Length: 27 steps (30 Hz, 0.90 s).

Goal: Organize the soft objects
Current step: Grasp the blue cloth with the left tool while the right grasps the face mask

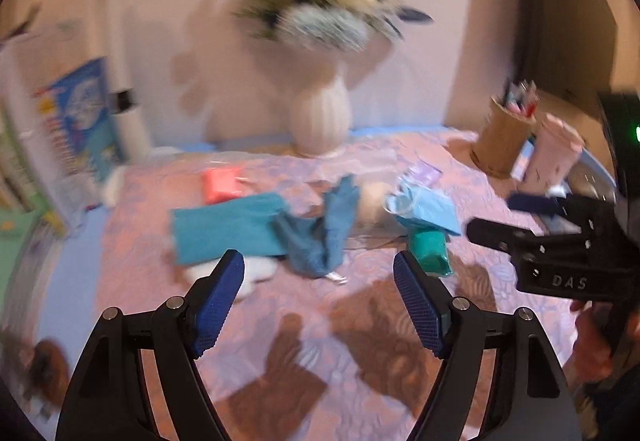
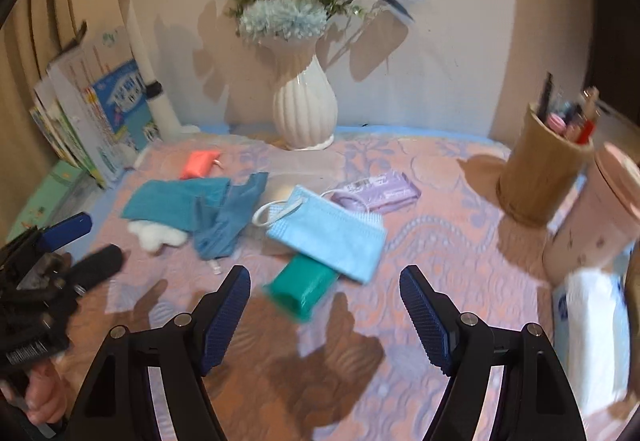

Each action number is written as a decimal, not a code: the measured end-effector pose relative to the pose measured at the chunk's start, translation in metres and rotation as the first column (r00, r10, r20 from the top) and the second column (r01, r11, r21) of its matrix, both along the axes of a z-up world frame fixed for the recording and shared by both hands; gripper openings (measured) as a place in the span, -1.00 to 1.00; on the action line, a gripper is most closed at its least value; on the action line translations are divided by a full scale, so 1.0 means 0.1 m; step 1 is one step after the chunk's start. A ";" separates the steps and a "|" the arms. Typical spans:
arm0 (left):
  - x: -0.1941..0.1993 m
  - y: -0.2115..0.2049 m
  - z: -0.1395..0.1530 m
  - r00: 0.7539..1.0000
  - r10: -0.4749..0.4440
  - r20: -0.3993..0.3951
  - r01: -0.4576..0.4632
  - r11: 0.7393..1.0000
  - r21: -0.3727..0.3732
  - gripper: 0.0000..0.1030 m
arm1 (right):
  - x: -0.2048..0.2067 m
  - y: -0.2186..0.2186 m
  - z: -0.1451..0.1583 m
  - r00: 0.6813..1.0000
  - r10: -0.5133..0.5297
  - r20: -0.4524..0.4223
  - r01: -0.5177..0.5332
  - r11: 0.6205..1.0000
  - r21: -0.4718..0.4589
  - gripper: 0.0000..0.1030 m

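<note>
Left wrist: my left claw (image 1: 318,297) apart, empty, above desk (image 1: 360,321). Teal cloth (image 1: 228,229), blue mask (image 1: 426,207) mid-desk. Right wrist: my right claw (image 2: 324,305) apart, empty; green pouch (image 2: 300,287) just ahead, under mask; lilac pack (image 2: 376,193) behind, toward far edge.

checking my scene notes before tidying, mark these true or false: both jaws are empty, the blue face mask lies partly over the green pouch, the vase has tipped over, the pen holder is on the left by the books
1. Both jaws are empty: true. The left gripper and right gripper stand open above the tablecloth.
2. The blue face mask partly covers the green pouch: true.
3. The vase has tipped over: false, it stands upright.
4. The pen holder is by the books: false, it stands at the right.
</note>
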<state>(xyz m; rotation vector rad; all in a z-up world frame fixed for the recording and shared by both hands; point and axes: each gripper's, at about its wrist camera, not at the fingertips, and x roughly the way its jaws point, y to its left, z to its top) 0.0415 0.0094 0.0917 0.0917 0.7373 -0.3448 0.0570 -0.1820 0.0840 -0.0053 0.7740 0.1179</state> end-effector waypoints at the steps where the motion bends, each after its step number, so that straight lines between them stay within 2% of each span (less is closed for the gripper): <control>1: 0.09 -0.01 -0.09 1.000 -0.005 -0.027 0.005 1.000 -0.005 0.46 | 0.08 0.01 -0.05 1.000 0.012 -0.012 -0.012 1.000 -0.012 0.42; 4: 0.36 -0.02 -0.34 0.994 -0.003 -0.112 -0.001 0.999 -0.034 0.41 | 0.30 0.03 -0.18 0.998 0.038 -0.049 -0.039 0.999 -0.011 0.42; 7: 0.54 -0.08 -0.50 0.989 0.012 -0.151 -0.011 1.000 0.008 0.35 | 0.51 0.06 -0.29 0.996 0.057 -0.070 -0.057 0.998 0.000 0.40; 8: 0.58 -0.11 -0.55 0.987 0.014 -0.158 -0.010 1.000 0.027 0.29 | 0.58 0.06 -0.33 0.995 0.060 -0.079 -0.060 0.998 0.005 0.31; 11: 0.63 -0.16 -0.66 0.983 0.011 -0.184 -0.003 0.999 0.042 -0.02 | 0.70 0.06 -0.41 0.994 0.057 -0.098 -0.055 0.998 0.022 -0.06; 12: 0.65 -0.17 -0.69 0.982 0.010 -0.191 -0.001 0.999 0.046 -0.28 | 0.71 0.06 -0.42 0.994 0.054 -0.096 -0.052 0.998 0.025 -0.12; 13: 0.64 -0.17 -0.69 0.983 0.011 -0.185 -0.001 0.999 0.052 -0.61 | 0.72 0.06 -0.42 0.994 0.053 -0.092 -0.051 0.998 0.023 -0.29; 14: 0.62 -0.19 -0.68 0.986 0.002 -0.169 0.007 0.998 0.056 -0.79 | 0.71 0.05 -0.42 0.995 0.053 -0.084 -0.051 0.998 0.023 -0.51; 16: 0.55 -0.22 -0.62 0.991 -0.026 -0.130 0.034 0.998 0.058 -0.84 | 0.67 0.02 -0.40 0.996 0.055 -0.065 -0.053 0.998 0.036 -0.73; 19: 0.45 -0.27 -0.52 0.994 -0.053 -0.091 0.059 0.996 0.064 -0.85 | 0.55 -0.04 -0.28 1.000 0.019 -0.001 -0.019 0.999 0.028 -0.82; 21: 0.37 -0.26 -0.40 0.995 -0.072 -0.072 0.073 0.997 0.017 -0.85 | 0.42 -0.10 -0.15 0.999 -0.006 0.047 0.005 0.999 0.037 -0.86; 27: -0.03 -0.16 0.03 0.994 -0.106 -0.009 0.104 0.988 -0.113 -0.85 | -0.06 -0.30 0.21 0.992 -0.045 0.115 0.035 0.995 0.088 -0.86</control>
